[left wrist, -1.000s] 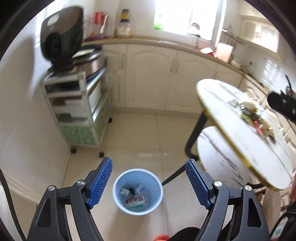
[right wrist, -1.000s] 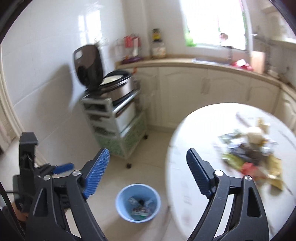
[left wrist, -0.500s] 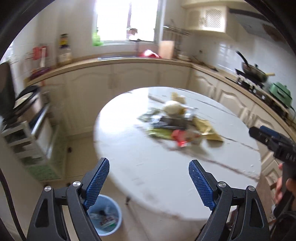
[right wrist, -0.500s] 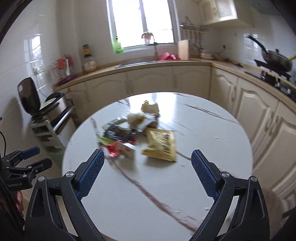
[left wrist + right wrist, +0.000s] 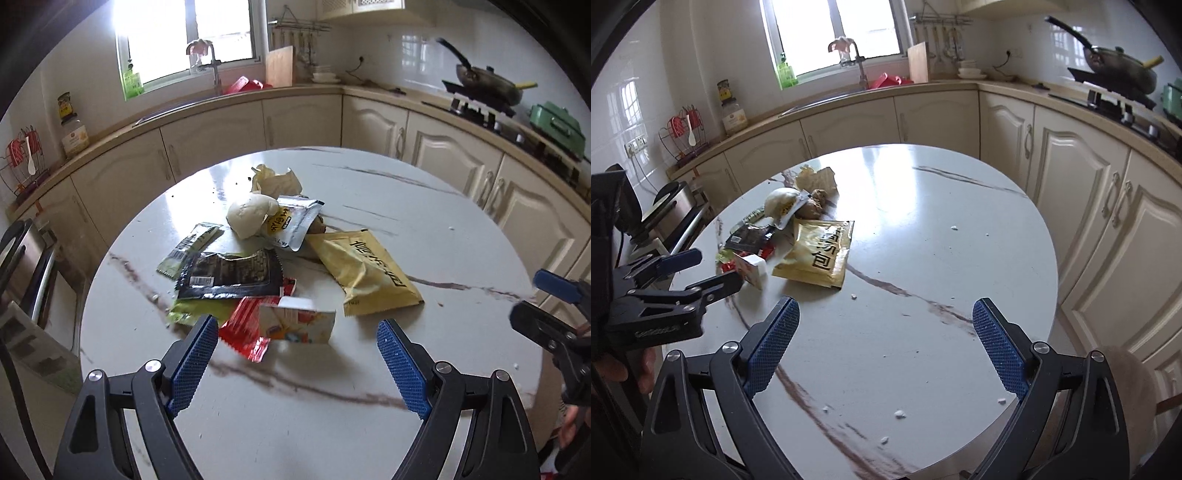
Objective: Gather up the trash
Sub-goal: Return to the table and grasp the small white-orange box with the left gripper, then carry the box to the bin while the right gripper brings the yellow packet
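**Left wrist view: both grippers gaping over a heap of light wrappers**

Left wrist view shows the left gripper (image 5: 293,363) with its blue pads spread wide and nothing between them, poised above the round marble bench (image 5: 461,221). The right gripper (image 5: 886,347) is likewise spread wide and empty over bare marble; its jaws have just been opening. Neither touches anything.

The trash sits in one loose heap around the bench's centre. In the left wrist view, the small white carton (image 5: 297,323) stands nearest, just ahead of the pads at about 12 o'clock, touching the red wrapper (image 5: 245,328) at its 9 o'clock side. Beyond lie the black foil packet (image 5: 229,277), the yellow sachet (image 5: 364,275) at about 2 o'clock of the carton, the silver pouch (image 5: 288,223), a white crumpled ball (image 5: 249,216) and crumpled beige paper (image 5: 275,179) farthest off. From the right wrist view the whole heap lies at roughly 10 o'clock.

All of it looks very light. The flat foil packets are probably thin, limp and slippery, lying flush with the marble, so a raised or crinkled edge is the better purchase. The carton seems stiffer though crushable; pinching across its upright sides looks easiest. The ball should be soft and compress readily.
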Tool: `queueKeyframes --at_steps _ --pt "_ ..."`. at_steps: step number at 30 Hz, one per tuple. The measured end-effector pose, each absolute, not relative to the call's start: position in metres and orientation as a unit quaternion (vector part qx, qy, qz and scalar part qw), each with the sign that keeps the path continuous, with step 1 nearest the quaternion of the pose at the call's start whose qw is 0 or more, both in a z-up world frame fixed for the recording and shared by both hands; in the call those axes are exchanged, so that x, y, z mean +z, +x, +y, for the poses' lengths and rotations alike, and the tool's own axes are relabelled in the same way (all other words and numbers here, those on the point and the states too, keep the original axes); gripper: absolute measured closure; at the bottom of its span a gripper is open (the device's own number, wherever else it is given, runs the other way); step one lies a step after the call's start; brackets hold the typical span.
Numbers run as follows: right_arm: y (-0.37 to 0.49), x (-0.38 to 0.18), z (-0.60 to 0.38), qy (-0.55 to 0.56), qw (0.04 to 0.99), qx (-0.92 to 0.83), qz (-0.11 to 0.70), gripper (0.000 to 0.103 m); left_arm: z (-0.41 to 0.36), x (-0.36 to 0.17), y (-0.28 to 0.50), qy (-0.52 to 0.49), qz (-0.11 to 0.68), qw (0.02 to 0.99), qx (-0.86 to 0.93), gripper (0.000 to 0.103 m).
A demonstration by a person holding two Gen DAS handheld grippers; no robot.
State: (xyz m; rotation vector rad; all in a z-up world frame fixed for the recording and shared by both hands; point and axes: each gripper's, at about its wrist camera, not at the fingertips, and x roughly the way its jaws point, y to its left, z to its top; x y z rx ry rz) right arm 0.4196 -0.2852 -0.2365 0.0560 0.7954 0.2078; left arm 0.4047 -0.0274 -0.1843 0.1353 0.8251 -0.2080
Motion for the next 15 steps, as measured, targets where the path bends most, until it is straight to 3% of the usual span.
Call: queueKeyframes --at_steps 6,9,11,15 --pt "0.433 -0.243 -0.293 0.025 0.912 0.099 0.396 0.008 -0.042 -0.204 0.449 0.076 0.419 0.899 -0.101 0.02" --pt "0.439 -0.243 -0.294 0.026 0.912 0.098 0.398 0.008 -0.044 -0.216 0.457 0.082 0.43 0.893 -0.106 0.032" --pt "0.444 -0.243 -0.291 0.027 0.91 0.099 0.401 0.008 -0.042 -0.219 0.459 0.081 0.437 0.889 -0.113 0.052" --pt "0.458 -0.246 -0.281 0.033 0.905 0.112 0.409 0.008 -0.04 -0.22 0.458 0.079 0.429 0.89 -0.131 0.058"
